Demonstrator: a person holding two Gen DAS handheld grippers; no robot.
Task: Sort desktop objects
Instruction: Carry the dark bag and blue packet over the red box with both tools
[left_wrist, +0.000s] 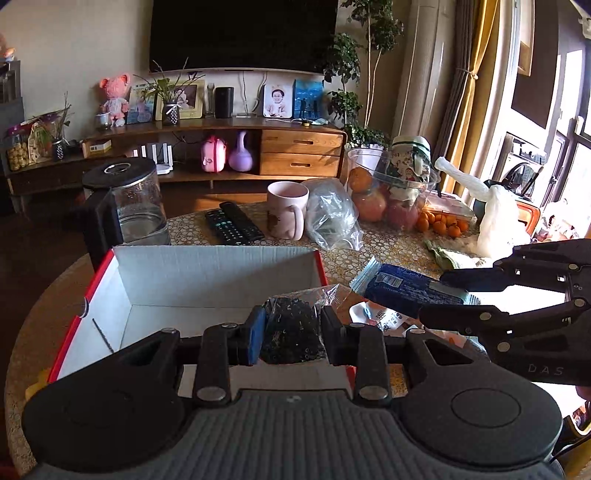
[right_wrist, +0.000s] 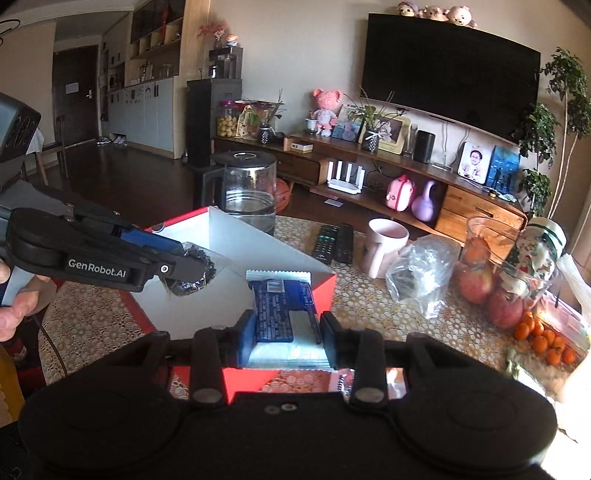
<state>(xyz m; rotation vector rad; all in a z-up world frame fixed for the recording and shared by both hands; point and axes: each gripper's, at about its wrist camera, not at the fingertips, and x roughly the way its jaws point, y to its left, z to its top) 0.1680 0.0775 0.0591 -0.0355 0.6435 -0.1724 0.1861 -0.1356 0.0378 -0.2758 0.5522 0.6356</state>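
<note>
A: Red outside, white inside – that's the box (left_wrist: 207, 273) on the counter (left_wrist: 388, 247). What's the L claw (left_wrist: 291, 332) doing?

B: Clamped on a small clear bag of black bits (left_wrist: 291, 328). L cam shows it held over the near edge of the box. R cam sees it from the side, up in the air above the box's white inside.

A: And the R claw (right_wrist: 288, 332)?

B: Clamped on a blue packet (right_wrist: 282, 308) w/ clear crimped ends. R cam shows it over the box's near red corner. L cam shows it from the side, just right of the box wall.

A: Any words?

B: R cam only: "GenRobot.AI" in white on the side of the L claw. L cam only: "DAS" on the R claw's body. Blue packet has white print, too small to read.

A: What else does one cam get?

B: L cam shows a white wrapper w/ red print (left_wrist: 380, 317) under the R claw, by the box. R cam shows the person's hand (right_wrist: 14, 295) on the L claw's handle. Both show the glass kettle (left_wrist: 136, 203), pink mug (left_wrist: 286, 210), two black remotes (left_wrist: 232, 221), a crumpled clear bag (left_wrist: 332, 214), and apples + small oranges (left_wrist: 441, 221) farther back.
</note>
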